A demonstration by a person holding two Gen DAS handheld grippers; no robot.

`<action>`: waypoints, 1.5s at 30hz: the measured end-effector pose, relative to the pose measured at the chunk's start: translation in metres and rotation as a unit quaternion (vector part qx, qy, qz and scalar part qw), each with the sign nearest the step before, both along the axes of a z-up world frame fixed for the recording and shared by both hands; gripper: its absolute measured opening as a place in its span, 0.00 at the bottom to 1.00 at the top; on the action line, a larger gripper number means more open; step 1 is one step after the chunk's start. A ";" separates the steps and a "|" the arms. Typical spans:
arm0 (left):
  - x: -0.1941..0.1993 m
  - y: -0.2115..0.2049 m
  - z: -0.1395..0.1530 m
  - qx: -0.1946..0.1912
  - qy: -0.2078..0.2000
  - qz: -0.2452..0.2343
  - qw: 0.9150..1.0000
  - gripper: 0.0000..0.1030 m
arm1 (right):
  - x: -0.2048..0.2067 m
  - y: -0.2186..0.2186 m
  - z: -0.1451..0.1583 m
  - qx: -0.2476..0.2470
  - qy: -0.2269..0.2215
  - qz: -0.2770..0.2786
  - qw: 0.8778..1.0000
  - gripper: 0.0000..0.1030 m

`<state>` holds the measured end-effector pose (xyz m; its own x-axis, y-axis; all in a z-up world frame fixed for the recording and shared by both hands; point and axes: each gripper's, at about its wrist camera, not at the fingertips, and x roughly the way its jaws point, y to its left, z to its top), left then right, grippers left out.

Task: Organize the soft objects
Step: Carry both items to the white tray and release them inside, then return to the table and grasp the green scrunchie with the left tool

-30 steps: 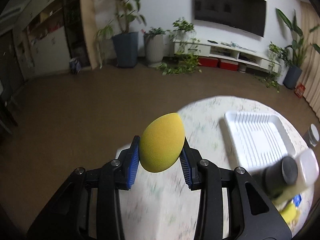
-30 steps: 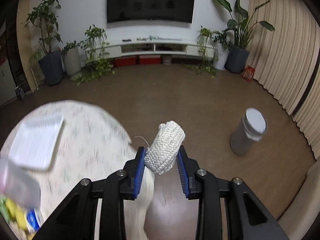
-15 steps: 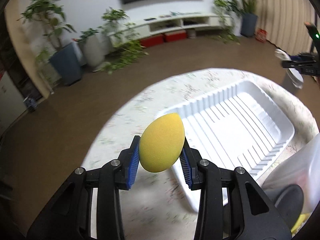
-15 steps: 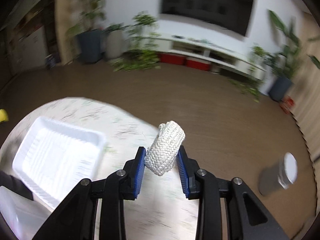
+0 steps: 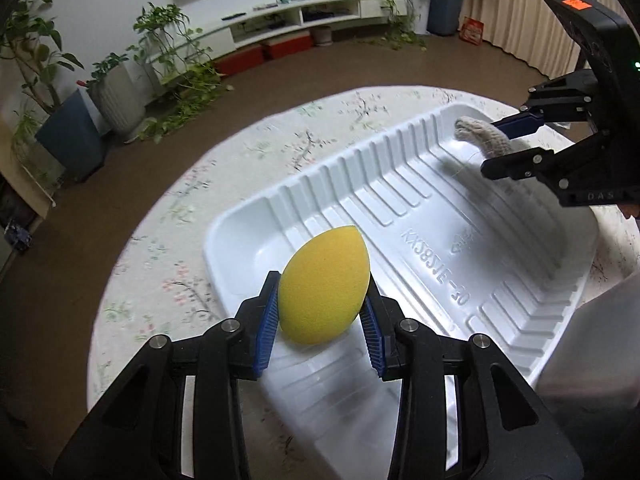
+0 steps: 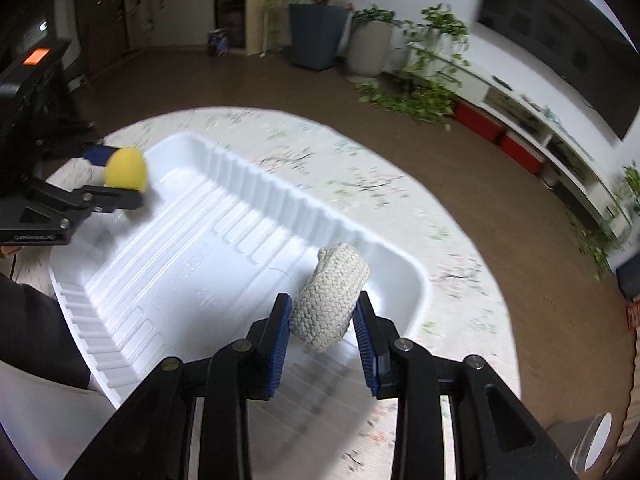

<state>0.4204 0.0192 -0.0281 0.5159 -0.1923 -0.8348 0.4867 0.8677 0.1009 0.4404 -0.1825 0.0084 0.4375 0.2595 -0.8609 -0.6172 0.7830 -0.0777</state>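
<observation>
Yellow sponge (image 5: 323, 285) clamped in left gripper (image 5: 320, 320) jaws, one knitted roll (image 6: 329, 297) in right gripper (image 6: 323, 330) jaws, one white tray (image 5: 532, 300)

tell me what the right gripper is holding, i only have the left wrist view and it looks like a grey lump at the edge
Observer: The right gripper is shut on a white knitted roll, with woven texture clear in its own view.
Operator: is it over the tray
Observer: Yes, it is above one end of the white ribbed tray; whether it touches the floor I cannot tell.
Operator: how does my sponge look from there
Observer: The yellow sponge sits between the left gripper's fingers over the opposite end of the tray.
</observation>
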 end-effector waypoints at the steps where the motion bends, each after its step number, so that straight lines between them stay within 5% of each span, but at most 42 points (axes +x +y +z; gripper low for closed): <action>1: 0.000 -0.002 -0.003 0.001 0.002 -0.002 1.000 0.34 | 0.001 0.003 -0.002 -0.002 0.002 0.002 1.000 0.33; 10: 0.004 -0.004 -0.013 0.000 0.014 0.016 1.000 0.38 | 0.001 0.005 -0.020 -0.014 0.015 0.002 1.000 0.34; 15: 0.005 -0.002 -0.013 -0.009 0.023 0.022 0.999 0.39 | -0.003 0.002 -0.019 -0.016 0.009 -0.006 1.000 0.46; 24: -0.004 0.012 0.017 -0.051 -0.004 0.044 0.998 0.58 | -0.012 -0.014 0.015 0.020 -0.030 -0.022 0.999 0.60; 30: -0.020 0.031 0.042 -0.054 -0.019 0.066 0.996 0.58 | -0.018 -0.036 0.041 0.025 -0.049 -0.051 0.997 0.60; 37: -0.064 0.090 0.083 -0.071 -0.054 0.147 0.985 0.58 | -0.040 -0.089 0.078 0.038 -0.070 -0.107 0.991 0.60; 45: -0.173 0.145 0.105 -0.098 -0.088 0.223 0.966 0.62 | -0.114 -0.165 0.107 0.078 -0.077 -0.183 0.977 0.61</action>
<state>0.2471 0.1640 0.0770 0.7142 -0.0639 -0.6970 0.0501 0.9979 -0.0402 0.3265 -0.3472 0.1151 0.6466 0.1846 -0.7402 -0.2849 0.9585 -0.0098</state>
